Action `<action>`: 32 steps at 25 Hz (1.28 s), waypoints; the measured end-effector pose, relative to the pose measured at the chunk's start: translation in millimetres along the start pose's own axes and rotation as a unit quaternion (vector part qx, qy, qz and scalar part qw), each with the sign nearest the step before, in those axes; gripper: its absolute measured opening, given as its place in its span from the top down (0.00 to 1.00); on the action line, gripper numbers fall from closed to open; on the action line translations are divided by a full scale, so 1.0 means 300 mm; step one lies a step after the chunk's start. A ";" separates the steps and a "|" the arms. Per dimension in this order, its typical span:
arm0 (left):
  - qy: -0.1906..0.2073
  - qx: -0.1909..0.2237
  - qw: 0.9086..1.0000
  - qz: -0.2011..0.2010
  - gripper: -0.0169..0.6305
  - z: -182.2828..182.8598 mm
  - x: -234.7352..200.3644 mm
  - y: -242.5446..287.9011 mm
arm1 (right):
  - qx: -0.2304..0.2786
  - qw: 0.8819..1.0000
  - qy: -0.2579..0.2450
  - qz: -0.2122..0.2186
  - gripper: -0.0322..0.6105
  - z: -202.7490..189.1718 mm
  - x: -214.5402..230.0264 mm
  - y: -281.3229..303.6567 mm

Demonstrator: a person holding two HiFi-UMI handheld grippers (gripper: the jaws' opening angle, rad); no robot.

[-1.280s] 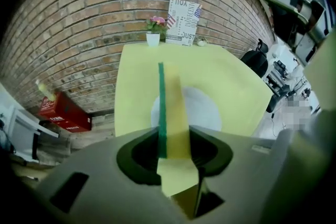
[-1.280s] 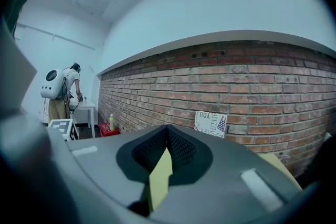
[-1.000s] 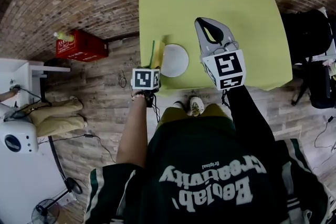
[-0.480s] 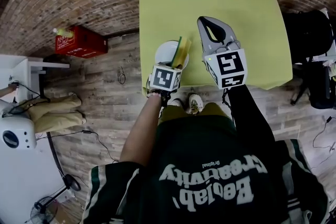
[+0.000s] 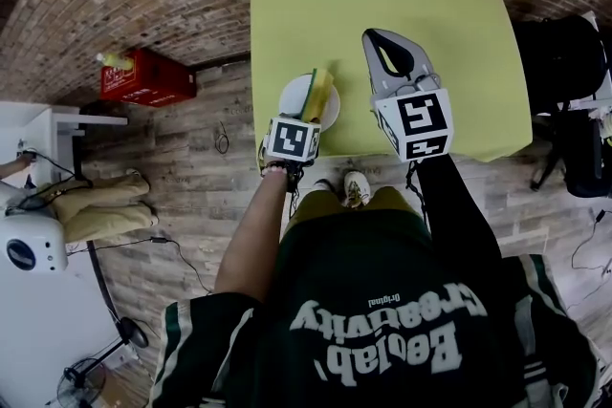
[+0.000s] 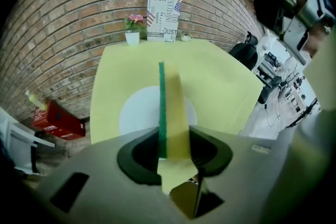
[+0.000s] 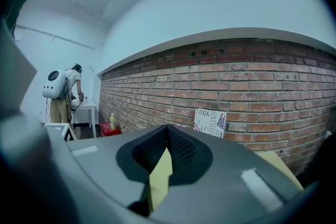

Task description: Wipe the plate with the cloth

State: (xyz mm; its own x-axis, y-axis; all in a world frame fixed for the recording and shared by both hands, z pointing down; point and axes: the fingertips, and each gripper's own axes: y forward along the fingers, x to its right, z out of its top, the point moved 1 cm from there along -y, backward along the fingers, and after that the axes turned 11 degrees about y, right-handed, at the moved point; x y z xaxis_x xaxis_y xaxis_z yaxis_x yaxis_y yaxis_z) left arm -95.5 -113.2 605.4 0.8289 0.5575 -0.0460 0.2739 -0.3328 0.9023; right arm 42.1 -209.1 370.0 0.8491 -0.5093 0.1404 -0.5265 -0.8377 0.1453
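Left claw (image 6: 171, 150) clamped on cloth (image 6: 175, 105), over plate (image 6: 137, 113), mid-frame.
Cloth stands edge-on; right claw (image 7: 167, 128) closed tip to tip, above bench (image 5: 459, 24).

A second ago the left gripper (image 5: 308, 115) held the cloth (image 5: 318, 89) over the bare worktop (image 5: 430, 14), just left of the plate (image 5: 291, 96). It then swung right and carried the cloth across to the plate's right part. Now it has come back a little to the left, and the cloth stands on edge over the plate's middle.
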 end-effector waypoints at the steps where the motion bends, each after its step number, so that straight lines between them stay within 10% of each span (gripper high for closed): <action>1: -0.001 -0.002 1.000 0.006 0.76 -0.007 -0.016 -0.005 | 0.001 1.000 0.000 0.001 0.93 0.002 0.000 0.000; 15: -0.079 -0.016 0.994 0.067 0.76 -0.139 -0.199 -0.078 | 0.008 1.000 0.005 0.016 0.93 0.021 -0.010 0.023; 32: 0.057 0.011 0.998 -0.021 0.76 -0.040 0.160 -0.004 | 0.008 1.000 0.000 0.008 0.93 0.018 -0.047 -0.008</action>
State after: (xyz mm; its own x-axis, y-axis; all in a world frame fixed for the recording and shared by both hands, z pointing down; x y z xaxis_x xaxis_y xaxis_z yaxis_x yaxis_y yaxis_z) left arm -61.7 -76.9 607.3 0.7558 0.6539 -0.0334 0.3195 -0.3238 0.8906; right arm 31.5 -201.0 362.4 0.8407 -0.5225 0.1422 -0.5390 -0.8326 0.1271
